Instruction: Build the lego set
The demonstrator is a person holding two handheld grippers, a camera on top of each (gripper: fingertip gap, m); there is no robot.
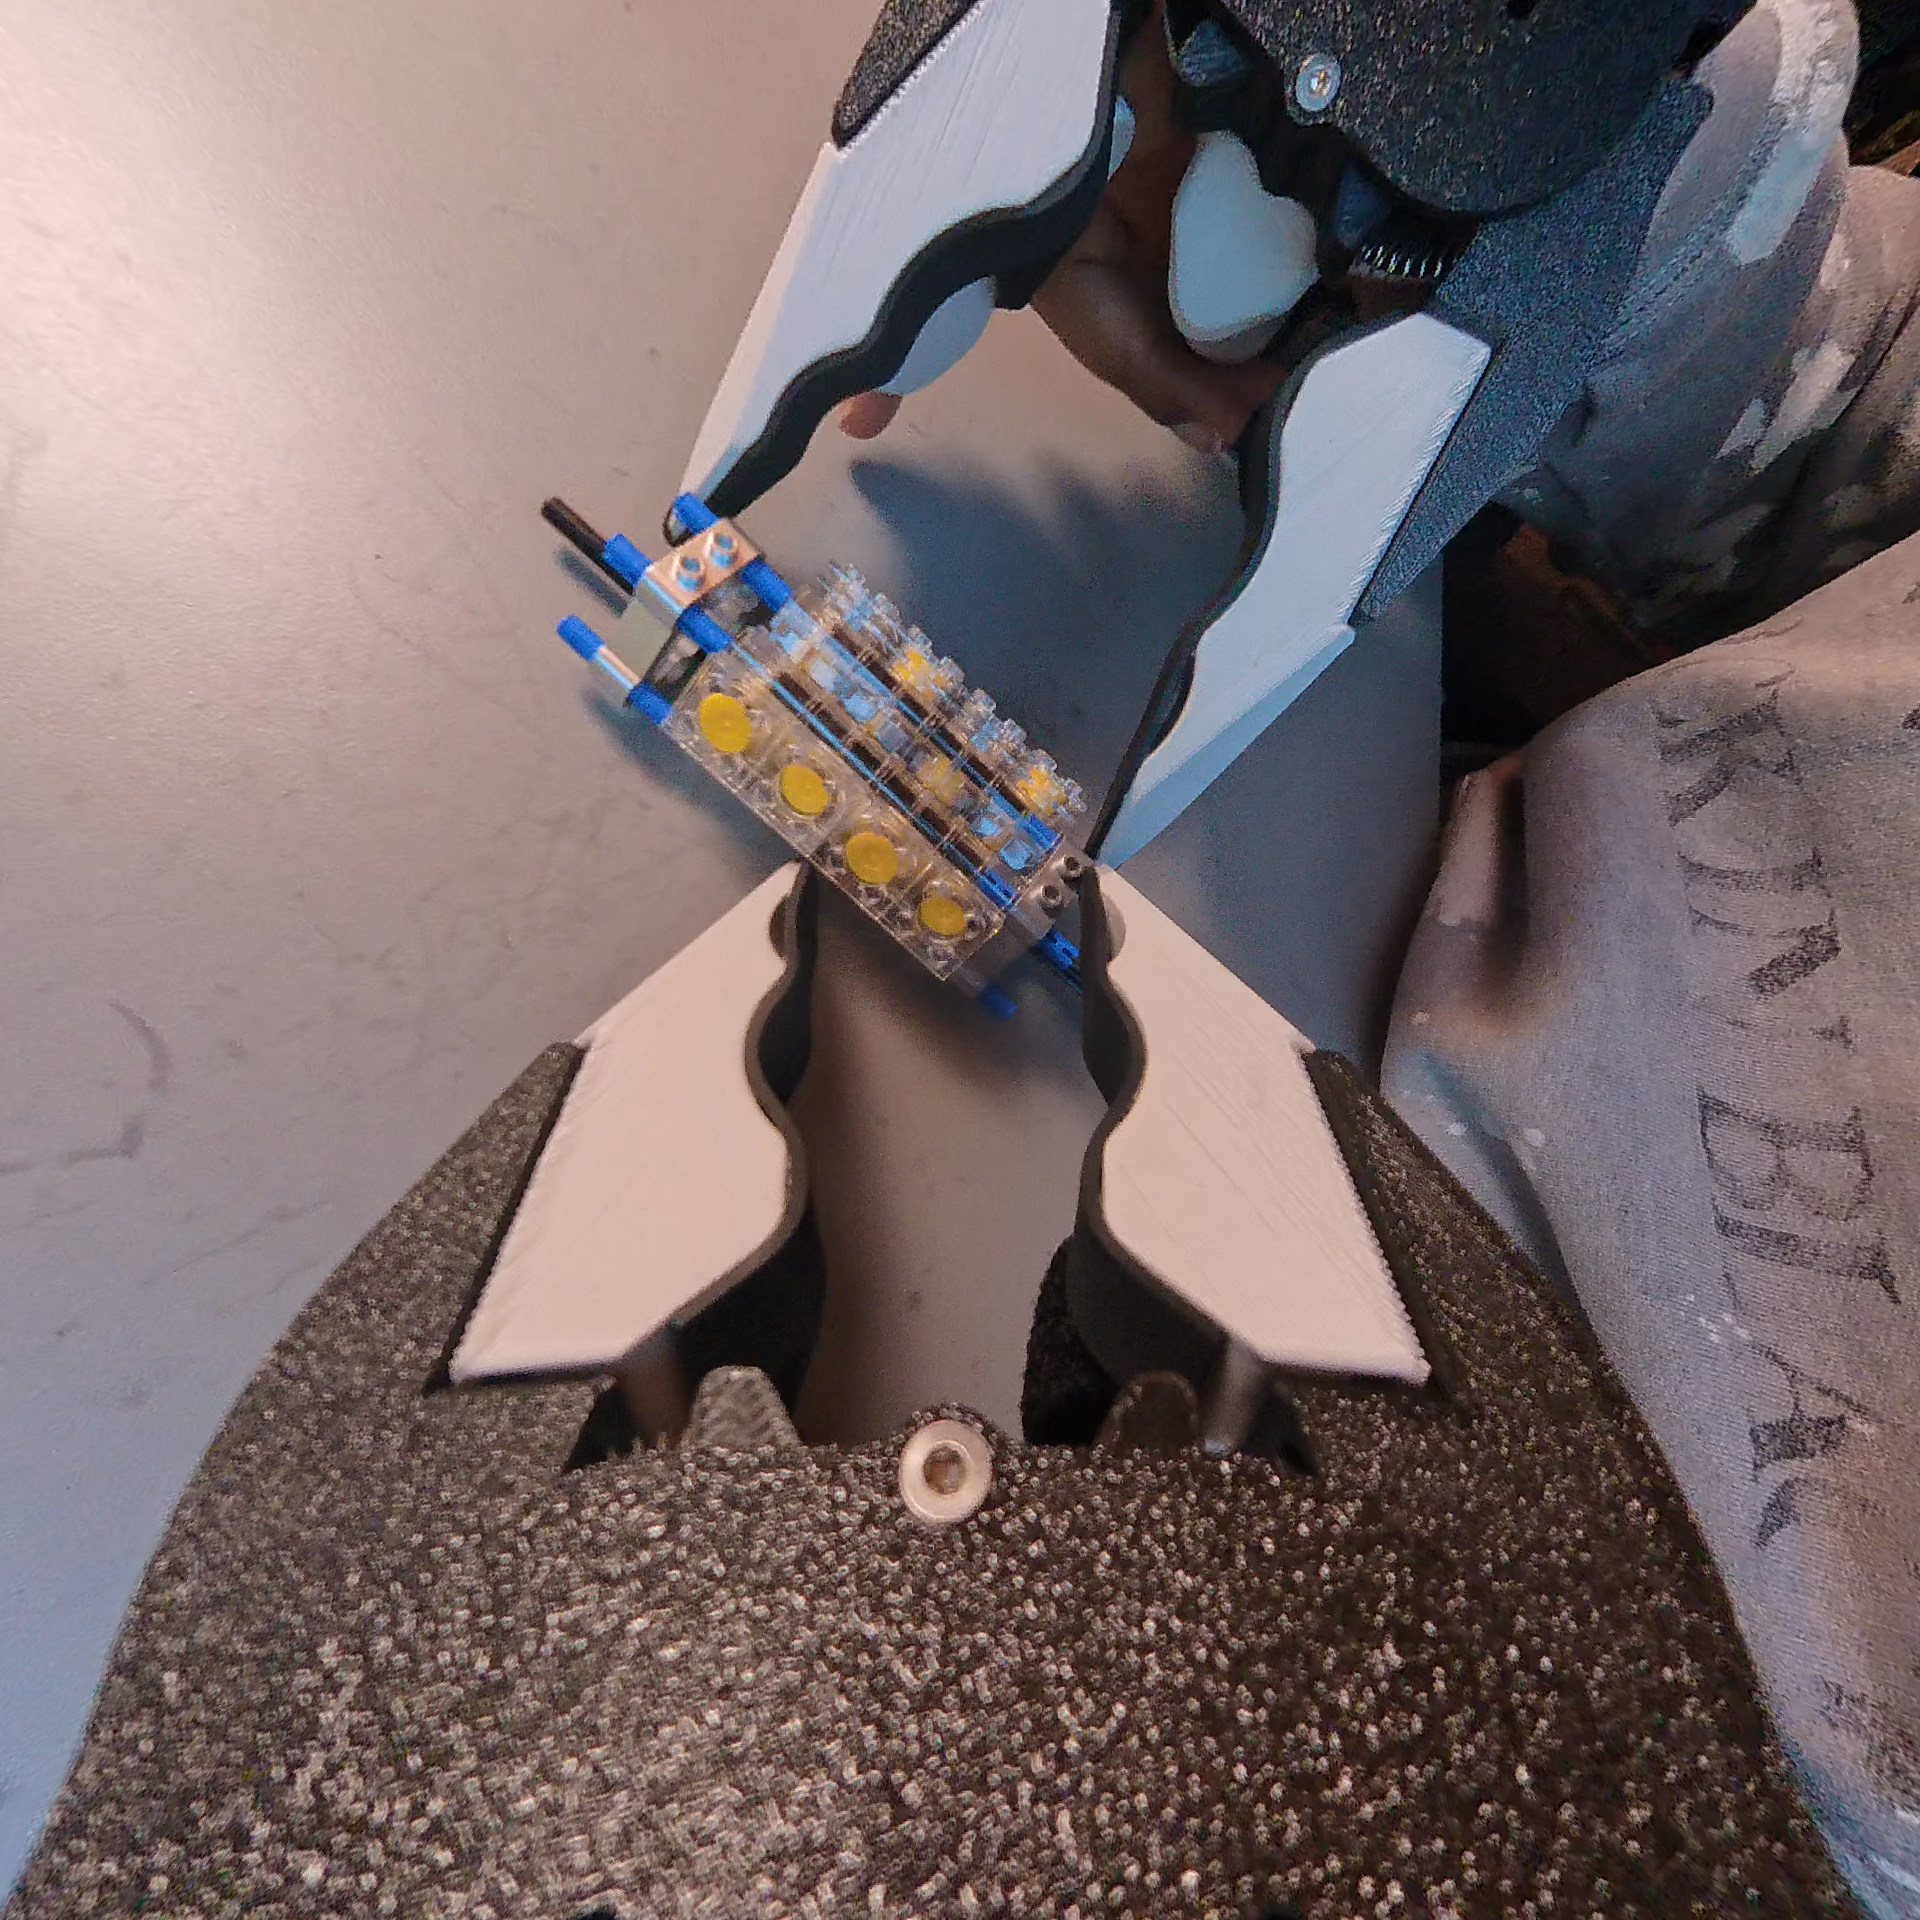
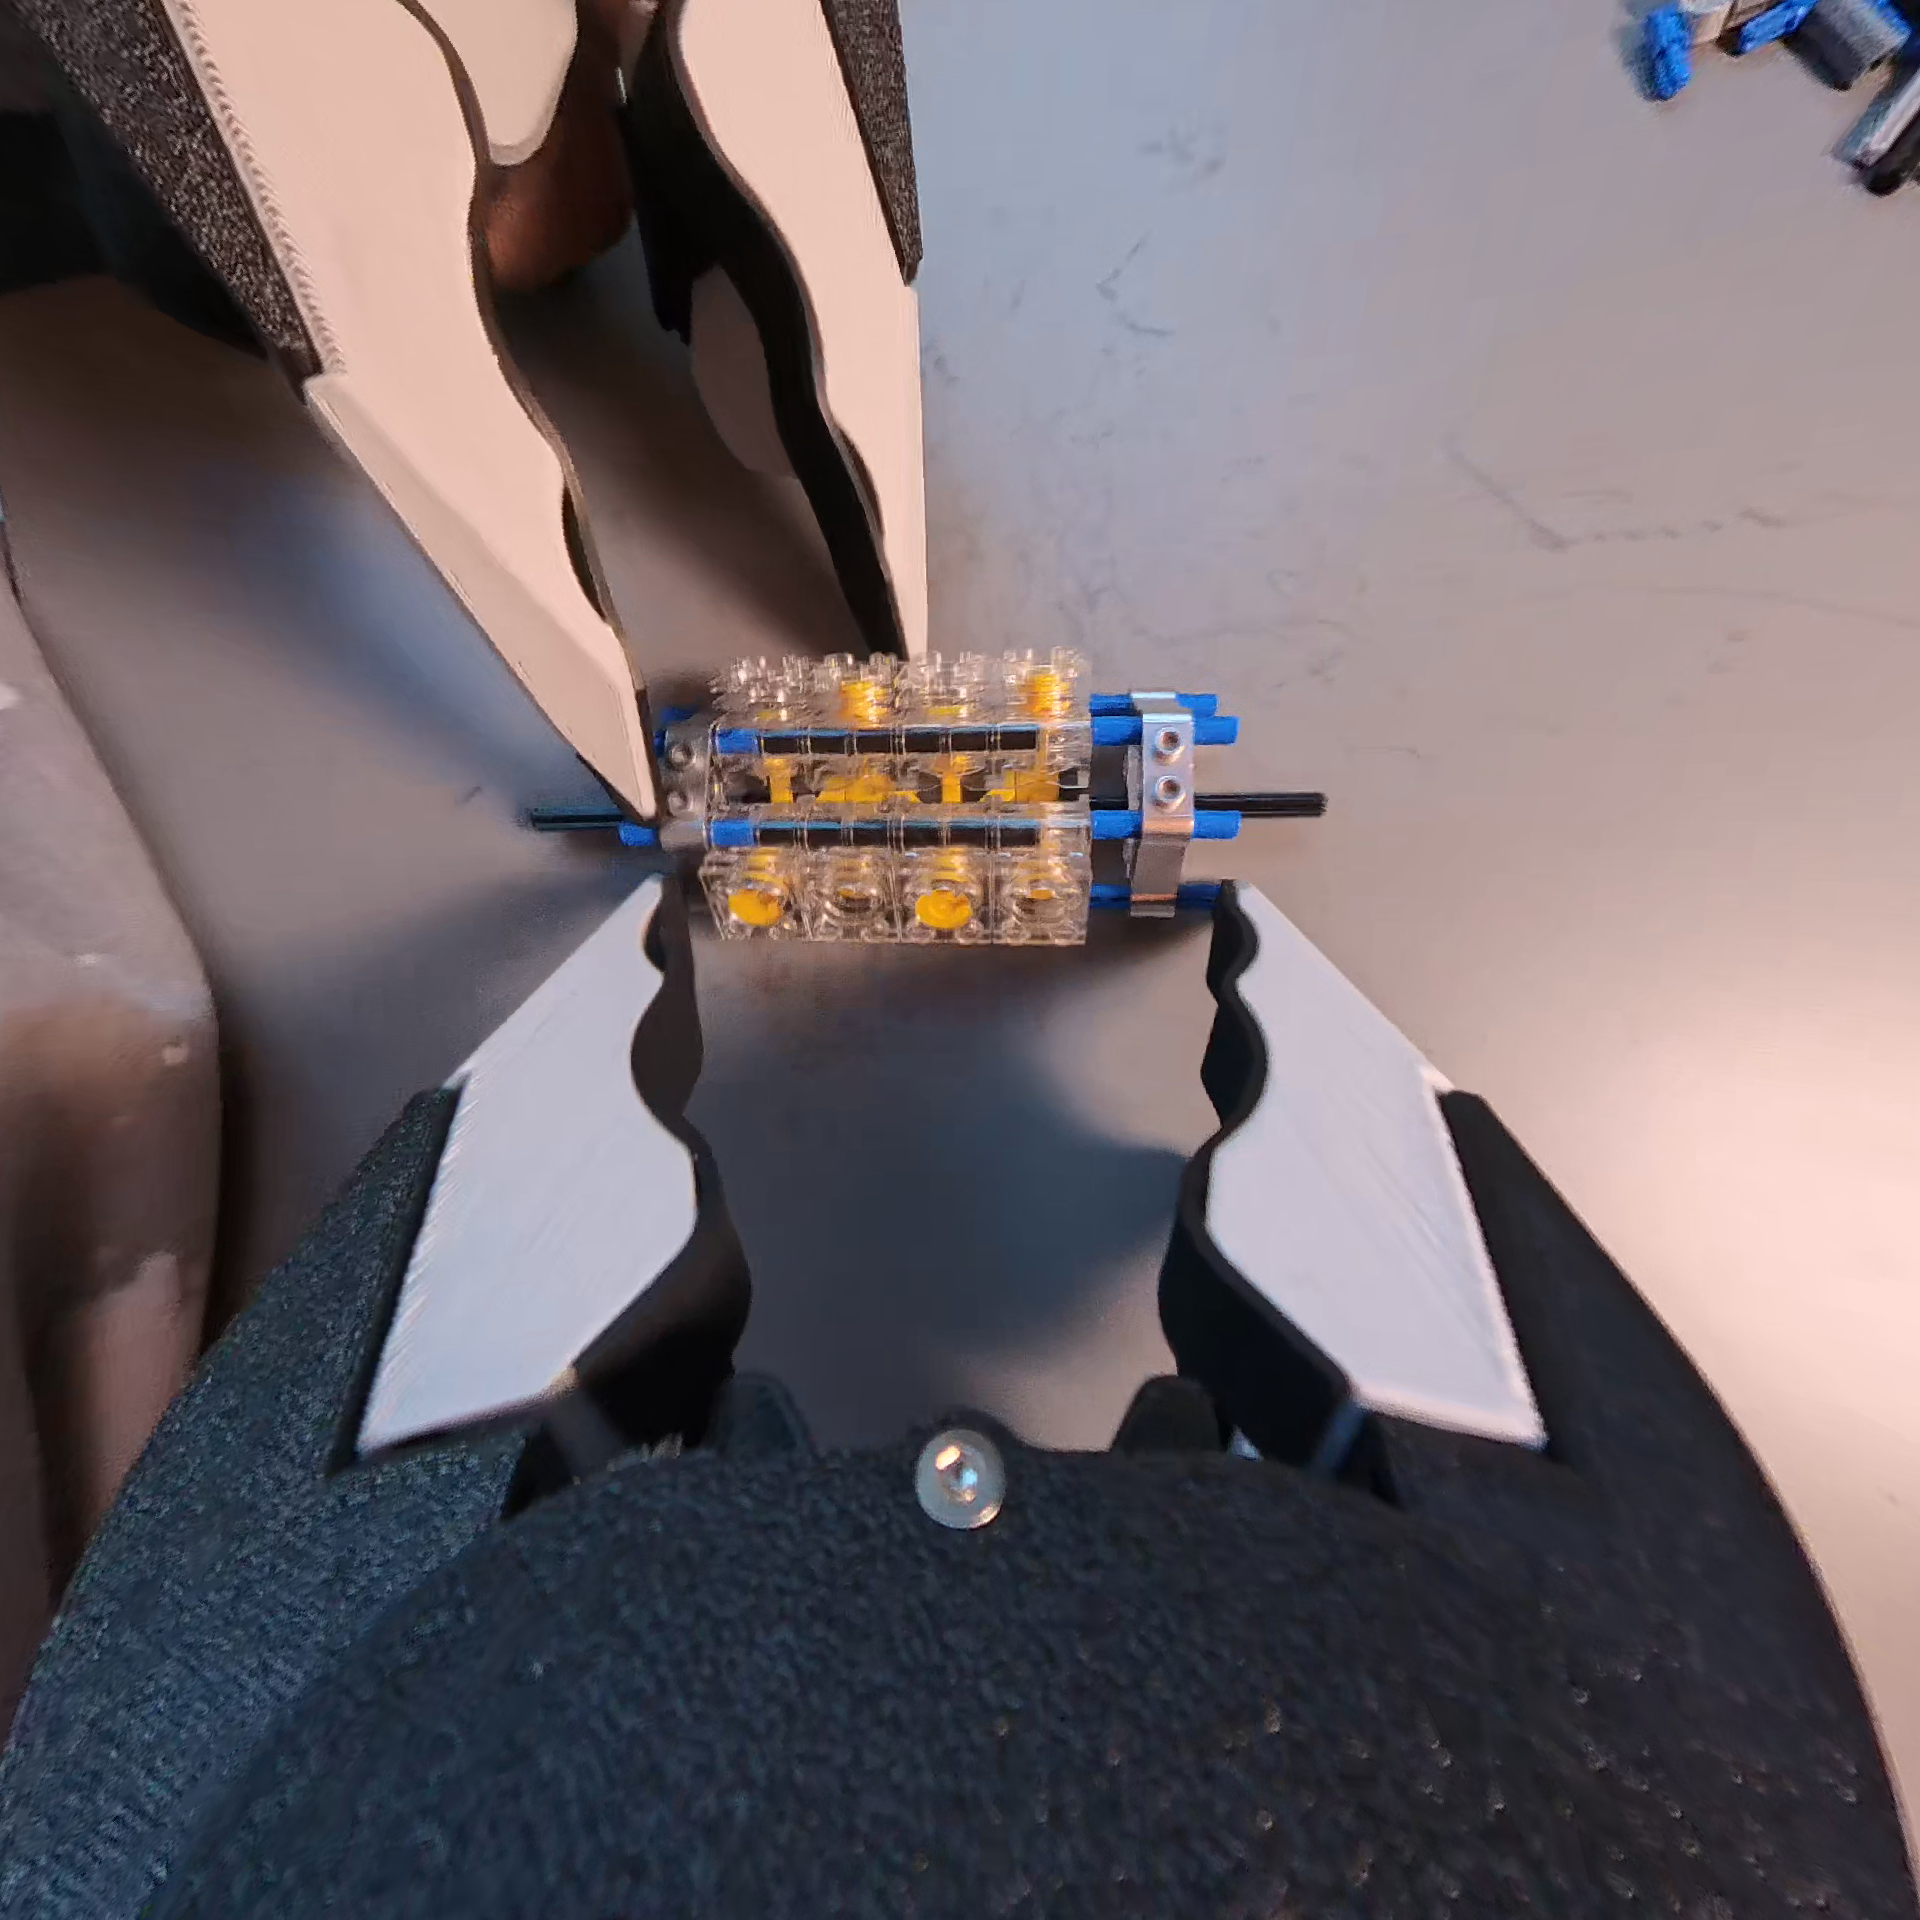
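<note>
A brick model (image 1: pixel 862 769) of clear blocks with yellow pistons, blue pins, grey end plates and a black axle lies on the grey table (image 1: pixel 312 520). My left gripper (image 1: pixel 945 873) is closed on the near end of the model, with its fingertips (image 1: pixel 800 883) against the clear block and the grey end plate. My right gripper (image 2: pixel 943 894) is open wide and spans the model (image 2: pixel 904 800) lengthwise, one tip by each end. In the left wrist view the right gripper (image 1: pixel 909 681) comes in from above. In the right wrist view the left gripper (image 2: pixel 774 727) straddles the model's left end.
A heap of blue and grey parts (image 2: pixel 1787 62) lies at the far right of the table (image 2: pixel 1455 520). A person's grey clothing (image 1: pixel 1683 1039) fills the right side of the left wrist view, and a hand (image 1: pixel 1143 332) holds the right gripper.
</note>
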